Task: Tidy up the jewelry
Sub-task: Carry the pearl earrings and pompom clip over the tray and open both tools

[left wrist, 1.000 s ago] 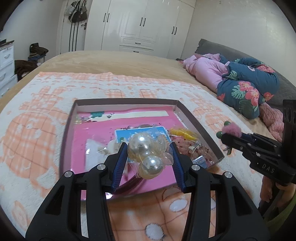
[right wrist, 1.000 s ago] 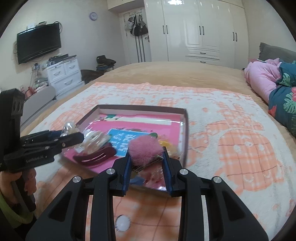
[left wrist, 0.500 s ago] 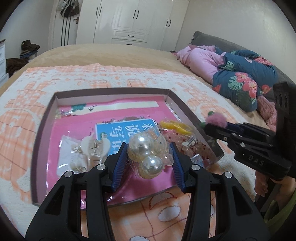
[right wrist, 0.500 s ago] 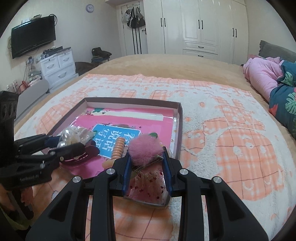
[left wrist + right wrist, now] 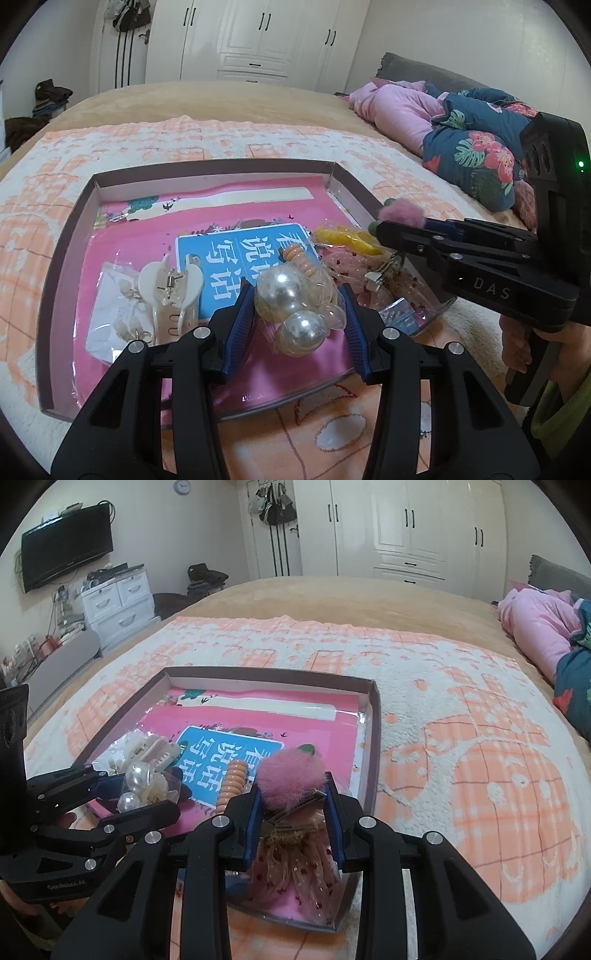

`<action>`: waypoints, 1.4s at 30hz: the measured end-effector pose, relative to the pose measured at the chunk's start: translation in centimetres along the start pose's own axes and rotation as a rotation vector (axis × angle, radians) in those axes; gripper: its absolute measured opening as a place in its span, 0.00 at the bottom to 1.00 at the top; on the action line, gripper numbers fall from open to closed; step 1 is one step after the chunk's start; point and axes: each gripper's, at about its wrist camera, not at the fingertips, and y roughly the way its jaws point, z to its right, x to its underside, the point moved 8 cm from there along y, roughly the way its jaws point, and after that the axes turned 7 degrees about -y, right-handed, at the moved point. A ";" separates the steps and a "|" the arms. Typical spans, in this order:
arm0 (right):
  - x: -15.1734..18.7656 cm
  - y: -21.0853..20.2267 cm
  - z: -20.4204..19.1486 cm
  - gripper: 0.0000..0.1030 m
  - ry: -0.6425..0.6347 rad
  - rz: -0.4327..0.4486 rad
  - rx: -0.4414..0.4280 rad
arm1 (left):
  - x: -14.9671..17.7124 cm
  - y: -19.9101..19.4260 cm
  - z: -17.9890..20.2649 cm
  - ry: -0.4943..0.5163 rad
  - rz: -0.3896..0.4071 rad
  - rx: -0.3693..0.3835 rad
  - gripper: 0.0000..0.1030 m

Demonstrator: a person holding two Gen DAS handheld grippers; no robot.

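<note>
Over the bed's tray, the left claw clamps bagged glossy pearls; the right claw clamps a fluffy pink pompom clip.

Black plastic grippers, blue pads, silver screws, "DAS" lettering; green sleeve.

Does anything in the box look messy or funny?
Nothing looks broken or spilled. The clips lie jumbled in the box, and each tongs holds one above it: left the pearl clip, right the fluffy pink clip.
</note>
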 end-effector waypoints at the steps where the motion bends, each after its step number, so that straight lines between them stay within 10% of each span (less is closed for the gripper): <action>1: 0.0 0.3 -0.1 0.29 -0.005 -0.006 -0.004 | -0.1 0.1 0.0 0.003 0.002 -0.001 0.37; 33: 0.0 -2.7 -0.4 0.51 0.046 0.049 -0.011 | -0.9 -1.8 -1.3 -0.034 0.036 -0.021 0.37; 42: 0.3 -6.2 -1.6 0.75 0.056 0.123 0.012 | -1.2 -5.6 -2.3 -0.055 0.106 -0.057 0.60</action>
